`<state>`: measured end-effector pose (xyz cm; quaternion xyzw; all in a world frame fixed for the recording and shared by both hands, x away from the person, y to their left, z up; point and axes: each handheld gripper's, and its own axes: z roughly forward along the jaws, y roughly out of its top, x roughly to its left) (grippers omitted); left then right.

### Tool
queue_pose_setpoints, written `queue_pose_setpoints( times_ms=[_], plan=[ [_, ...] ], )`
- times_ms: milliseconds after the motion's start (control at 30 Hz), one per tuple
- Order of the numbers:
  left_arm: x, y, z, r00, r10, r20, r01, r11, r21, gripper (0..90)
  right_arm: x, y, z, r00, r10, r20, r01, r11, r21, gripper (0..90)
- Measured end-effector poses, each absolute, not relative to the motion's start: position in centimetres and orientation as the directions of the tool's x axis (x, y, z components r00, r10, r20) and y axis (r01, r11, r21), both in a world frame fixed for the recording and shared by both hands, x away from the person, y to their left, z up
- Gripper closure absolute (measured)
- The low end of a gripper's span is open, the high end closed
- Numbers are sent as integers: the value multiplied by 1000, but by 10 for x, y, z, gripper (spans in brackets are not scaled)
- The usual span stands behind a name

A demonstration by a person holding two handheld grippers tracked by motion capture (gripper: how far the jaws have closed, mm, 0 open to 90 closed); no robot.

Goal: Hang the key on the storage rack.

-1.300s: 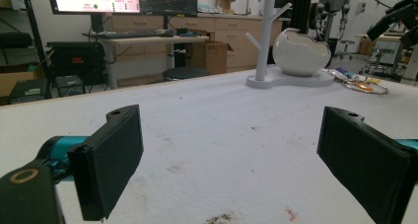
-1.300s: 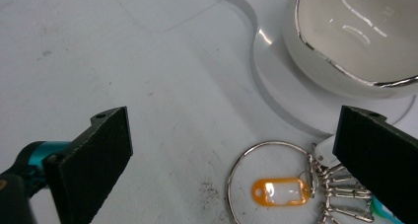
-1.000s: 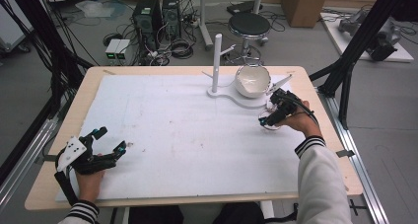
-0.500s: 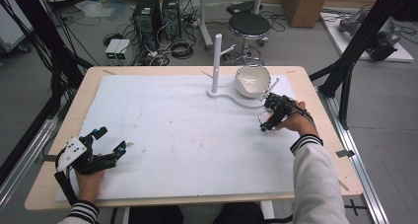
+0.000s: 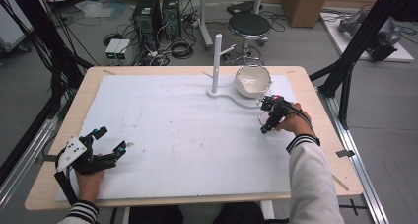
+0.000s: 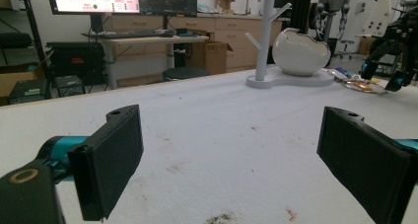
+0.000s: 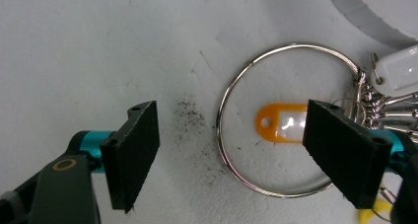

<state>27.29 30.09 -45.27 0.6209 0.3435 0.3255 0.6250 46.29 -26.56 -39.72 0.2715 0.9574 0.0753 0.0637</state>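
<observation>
The bench (image 5: pixel 162 120) was covered by a white sheet bearing scattered dark smudges. Near its far edge, right of centre, stood a white stand (image 5: pixel 217 61) with an upright post and short pegs, on a flat white base. A white bowl-like vessel (image 5: pixel 252 81) rested on that base, just beside the post.

The right gripper (image 5: pixel 268 123) was held over the sheet near the right edge of the bench, just in front of the stand's base, pointing steeply down. In the right gripper view its jaws were released and stood well apart, straddling a large metal key ring (image 7: pixel 291 120) that lay flat on the sheet. One jaw was outside the ring over a dark smudge, the other above the ring's opposite side. An orange key tag (image 7: pixel 281 123) lay inside the ring, partly hidden by that jaw, and a white tag (image 7: pixel 399 71) and smaller rings clustered at the ring's edge. Whether the jaws touched the sheet could not be told.

The left gripper (image 5: pixel 106 145) lay low near the front left corner of the bench, in the person's left hand (image 5: pixel 88 179). Its jaws were released, wide apart, with nothing between them, facing across the sheet toward the stand.
</observation>
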Motion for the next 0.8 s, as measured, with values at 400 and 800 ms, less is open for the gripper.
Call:
queue_pose_setpoints(
  times_ms=[400,800],
  plan=[
    [273,301,-453,552,834,-25,19,17,1000,107,468,-261,-401,-835,545,-79,535,837,117,487],
    [273,301,-453,552,834,-29,20,21,1000,107,473,-262,-404,-843,537,-38,530,840,111,633]
  ],
)
